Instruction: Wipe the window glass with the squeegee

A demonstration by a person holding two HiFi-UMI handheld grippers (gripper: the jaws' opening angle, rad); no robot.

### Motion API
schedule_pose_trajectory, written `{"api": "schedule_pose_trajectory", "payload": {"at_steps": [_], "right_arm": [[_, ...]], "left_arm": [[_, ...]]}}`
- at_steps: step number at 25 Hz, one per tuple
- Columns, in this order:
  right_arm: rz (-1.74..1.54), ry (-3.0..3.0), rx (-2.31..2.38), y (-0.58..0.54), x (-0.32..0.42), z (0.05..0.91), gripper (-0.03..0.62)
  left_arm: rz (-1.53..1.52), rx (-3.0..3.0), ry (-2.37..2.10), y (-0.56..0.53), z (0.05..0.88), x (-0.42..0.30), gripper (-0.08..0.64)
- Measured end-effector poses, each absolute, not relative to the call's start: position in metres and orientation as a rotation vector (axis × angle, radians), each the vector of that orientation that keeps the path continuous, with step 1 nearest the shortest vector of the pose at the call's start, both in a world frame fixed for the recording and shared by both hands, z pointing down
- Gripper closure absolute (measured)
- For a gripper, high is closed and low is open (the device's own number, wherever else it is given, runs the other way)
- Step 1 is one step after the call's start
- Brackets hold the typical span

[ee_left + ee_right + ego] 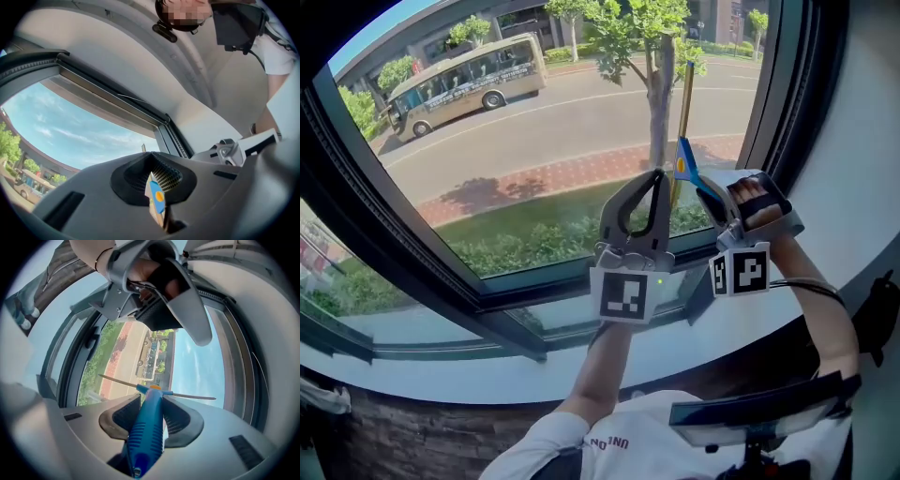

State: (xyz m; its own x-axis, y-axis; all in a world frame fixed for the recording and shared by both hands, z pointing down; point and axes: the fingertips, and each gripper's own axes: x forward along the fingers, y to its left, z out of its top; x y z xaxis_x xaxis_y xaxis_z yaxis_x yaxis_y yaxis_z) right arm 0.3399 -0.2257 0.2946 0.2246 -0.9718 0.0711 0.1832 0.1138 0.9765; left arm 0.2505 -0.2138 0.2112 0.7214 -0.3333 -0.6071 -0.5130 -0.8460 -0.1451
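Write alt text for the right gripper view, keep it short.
The right gripper, fingers shut on the handle of a blue squeegee, holds its thin blade crosswise before the window glass. The left gripper shows above; street and sky lie outside.

Large window glass (534, 141) on the far side, set in a dark frame (384, 206) that slants from near left toward far right. White sill (469, 375) below it, and a rough stone-faced wall (394, 441) under the sill at near left. Plain white wall (872, 141) on the right.

Outside, hard sun. A road (572, 117) with a beige bus (469, 82) at far left, a tree (659, 103) mid-pane, red brick pavement (553, 178), and a green hedge (534, 244) nearest the glass. Blue sky (70, 131) with thin cloud. Pale plaster surface (140, 61) above the frame.
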Motion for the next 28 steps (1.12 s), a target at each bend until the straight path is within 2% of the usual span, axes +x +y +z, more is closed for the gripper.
{"api": "schedule_pose_trajectory", "payload": {"at_steps": [11, 20, 23, 28], "right_arm": [[-1.383, -1.268, 0.924, -0.280, 0.114, 0.343, 0.448], [-1.472, -1.422, 0.801, -0.316, -0.033, 0.395, 0.448], [-1.448, -1.429, 0.749, -0.326, -0.058, 0.406, 0.448], [-1.140, -1.158, 0.408, -0.338, -0.031, 0.464, 0.448]], "left_arm": [[0.653, -2.354, 1.158, -0.243, 0.218, 0.088, 0.558], [0.531, -2.150, 1.431, -0.249, 0.229, -0.037, 0.558], [0.505, -2.120, 1.471, -0.252, 0.229, -0.059, 0.558], [0.494, -2.112, 1.518, -0.260, 0.230, -0.083, 0.558]]}}
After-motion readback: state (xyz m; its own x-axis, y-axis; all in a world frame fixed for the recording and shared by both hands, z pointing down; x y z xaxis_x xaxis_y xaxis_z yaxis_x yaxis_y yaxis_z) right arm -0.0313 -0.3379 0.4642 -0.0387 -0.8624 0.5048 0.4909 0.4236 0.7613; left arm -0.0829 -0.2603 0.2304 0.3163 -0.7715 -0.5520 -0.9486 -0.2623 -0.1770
